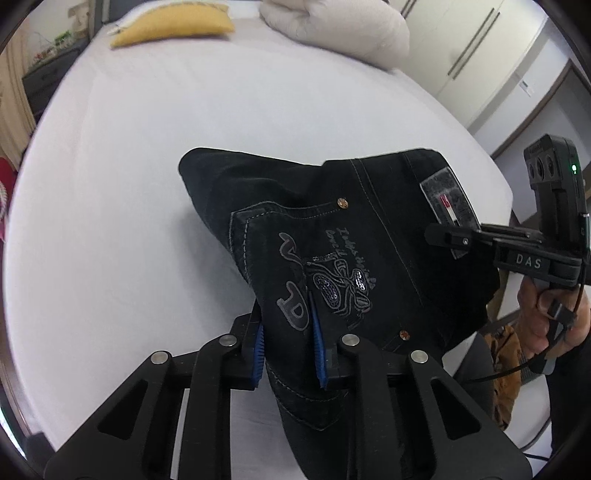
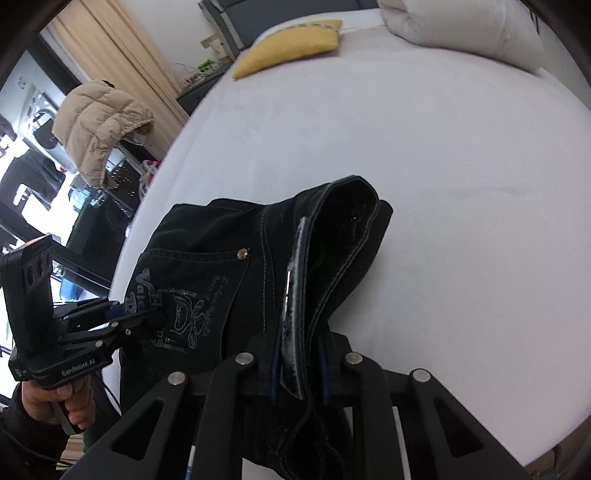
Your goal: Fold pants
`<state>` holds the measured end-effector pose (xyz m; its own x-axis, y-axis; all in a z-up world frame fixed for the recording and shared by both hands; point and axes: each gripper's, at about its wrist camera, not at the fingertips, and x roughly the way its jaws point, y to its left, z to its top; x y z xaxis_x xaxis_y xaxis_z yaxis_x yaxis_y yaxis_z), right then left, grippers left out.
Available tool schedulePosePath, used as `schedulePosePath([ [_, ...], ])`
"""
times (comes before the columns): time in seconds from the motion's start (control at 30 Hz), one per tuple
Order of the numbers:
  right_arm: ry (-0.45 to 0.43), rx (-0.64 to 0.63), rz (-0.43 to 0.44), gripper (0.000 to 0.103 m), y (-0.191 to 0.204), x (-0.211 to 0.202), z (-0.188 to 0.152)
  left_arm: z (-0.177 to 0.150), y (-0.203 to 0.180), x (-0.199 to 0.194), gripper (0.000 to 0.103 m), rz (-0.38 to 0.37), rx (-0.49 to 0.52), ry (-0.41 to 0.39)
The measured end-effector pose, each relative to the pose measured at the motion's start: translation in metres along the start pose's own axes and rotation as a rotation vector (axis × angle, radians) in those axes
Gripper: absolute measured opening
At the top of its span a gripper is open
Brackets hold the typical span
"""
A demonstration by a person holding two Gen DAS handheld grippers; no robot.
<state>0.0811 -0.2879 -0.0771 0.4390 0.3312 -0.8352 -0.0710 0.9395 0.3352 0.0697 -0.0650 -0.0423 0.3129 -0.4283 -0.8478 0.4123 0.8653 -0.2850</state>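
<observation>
Black jeans (image 1: 332, 229) with grey stitching and a printed back pocket hang bunched above a white bed (image 1: 147, 155). My left gripper (image 1: 286, 339) is shut on the pocket edge, and its blue pads (image 1: 318, 347) pinch the denim. My right gripper (image 2: 299, 373) is shut on the waistband with its leather patch (image 2: 291, 314). In the left wrist view the right gripper (image 1: 454, 238) clamps the patch corner at the right. The right wrist view shows the left gripper (image 2: 147, 317) gripping the jeans (image 2: 207, 254) at the left. The lower part of the jeans is hidden behind the grippers.
A yellow cushion (image 1: 173, 26) and a rolled white duvet (image 1: 340, 26) lie at the far end of the bed. White wardrobe doors (image 1: 480, 48) stand to the right. A beige puffer jacket (image 2: 99, 125) hangs beside the bed (image 2: 406, 147) at the left. A hand (image 2: 48, 398) holds the left gripper's handle.
</observation>
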Motion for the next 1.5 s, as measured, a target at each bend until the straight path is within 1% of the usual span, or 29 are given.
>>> schedulePosePath([
  [0.13,-0.032,-0.018,0.042,0.018,0.023,0.011,0.038,0.030,0.029,-0.018,0.019,0.055,0.008,-0.045],
  [0.27,-0.052,-0.023,0.082,0.018,0.043,0.033,0.083,0.066,0.067,-0.023,0.019,0.126,0.006,-0.079],
  [0.33,-0.052,-0.021,0.095,0.018,0.052,0.049,0.109,0.080,0.087,-0.020,0.019,0.136,0.001,-0.081],
  [0.47,-0.038,-0.020,0.092,0.018,0.065,0.084,0.146,0.109,0.133,-0.001,0.019,0.135,-0.016,-0.061],
  [0.57,-0.021,0.010,0.096,0.018,0.062,0.113,0.165,0.122,0.160,0.016,0.019,0.134,-0.032,-0.047],
  [0.63,-0.010,0.049,0.105,0.018,0.054,0.130,0.171,0.132,0.174,0.030,0.019,0.129,-0.026,-0.032],
  [0.73,0.021,0.132,0.108,0.019,0.033,0.157,0.167,0.136,0.180,0.065,0.020,0.122,-0.026,0.012],
  [0.77,0.028,0.153,0.099,0.024,0.026,0.164,0.163,0.136,0.179,0.074,0.022,0.124,-0.025,0.016],
  [0.8,0.033,0.181,0.090,0.037,0.017,0.172,0.159,0.134,0.182,0.081,0.026,0.129,-0.030,0.015],
  [0.83,0.030,0.217,0.088,0.039,0.008,0.178,0.153,0.132,0.185,0.085,0.028,0.133,-0.045,0.010],
  [0.87,0.011,0.247,0.123,0.040,-0.001,0.180,0.147,0.129,0.189,0.086,0.034,0.133,-0.064,0.002],
  [0.9,-0.007,0.269,0.156,0.043,-0.005,0.179,0.143,0.126,0.194,0.084,0.040,0.122,-0.092,-0.011],
  [0.93,-0.023,0.293,0.185,0.046,-0.010,0.175,0.137,0.126,0.197,0.082,0.042,0.113,-0.113,-0.018],
  [1.0,-0.031,0.316,0.188,0.056,-0.014,0.166,0.130,0.120,0.203,0.068,0.043,0.129,-0.147,-0.039],
  [1.03,-0.045,0.325,0.156,0.059,-0.015,0.156,0.125,0.116,0.202,0.054,0.043,0.155,-0.145,-0.072],
  [1.07,-0.063,0.334,0.126,0.065,-0.017,0.147,0.121,0.112,0.199,0.042,0.044,0.184,-0.135,-0.106],
  [1.1,-0.085,0.346,0.095,0.067,-0.019,0.135,0.116,0.107,0.192,0.025,0.051,0.227,-0.115,-0.151],
  [1.13,-0.112,0.353,0.063,0.067,-0.020,0.120,0.108,0.101,0.183,0.005,0.056,0.269,-0.094,-0.200],
  [1.17,-0.133,0.349,0.045,0.067,-0.018,0.108,0.104,0.090,0.166,-0.014,0.067,0.305,-0.079,-0.247],
  [1.2,-0.161,0.336,0.022,0.067,-0.014,0.093,0.099,0.081,0.149,-0.038,0.075,0.349,-0.061,-0.311],
  [1.27,-0.264,0.279,-0.028,0.067,0.004,0.052,0.091,0.069,0.118,-0.082,0.079,0.415,-0.035,-0.433],
  [1.3,-0.335,0.236,-0.051,0.067,0.017,0.027,0.088,0.059,0.101,-0.106,0.084,0.455,-0.011,-0.506],
  [1.33,-0.403,0.193,-0.067,0.068,0.031,0.003,0.087,0.049,0.081,-0.132,0.089,0.509,0.023,-0.589],
  [1.37,-0.468,0.157,-0.083,0.073,0.045,-0.018,0.087,0.046,0.064,-0.151,0.102,0.557,0.050,-0.652],
  [1.4,-0.541,0.120,-0.101,0.086,0.058,-0.042,0.082,0.033,0.041,-0.175,0.103,0.620,0.087,-0.738],
  [1.43,-0.640,0.079,-0.124,0.093,0.075,-0.073,0.075,0.021,0.023,-0.194,0.103,0.664,0.116,-0.810],
  [1.47,-0.717,0.055,-0.138,0.103,0.087,-0.096,0.067,0.007,0.002,-0.216,0.103,0.699,0.142,-0.898],
  [1.5,-0.803,0.033,-0.149,0.103,0.101,-0.119,0.057,-0.002,-0.009,-0.231,0.103,0.714,0.139,-0.940],
])
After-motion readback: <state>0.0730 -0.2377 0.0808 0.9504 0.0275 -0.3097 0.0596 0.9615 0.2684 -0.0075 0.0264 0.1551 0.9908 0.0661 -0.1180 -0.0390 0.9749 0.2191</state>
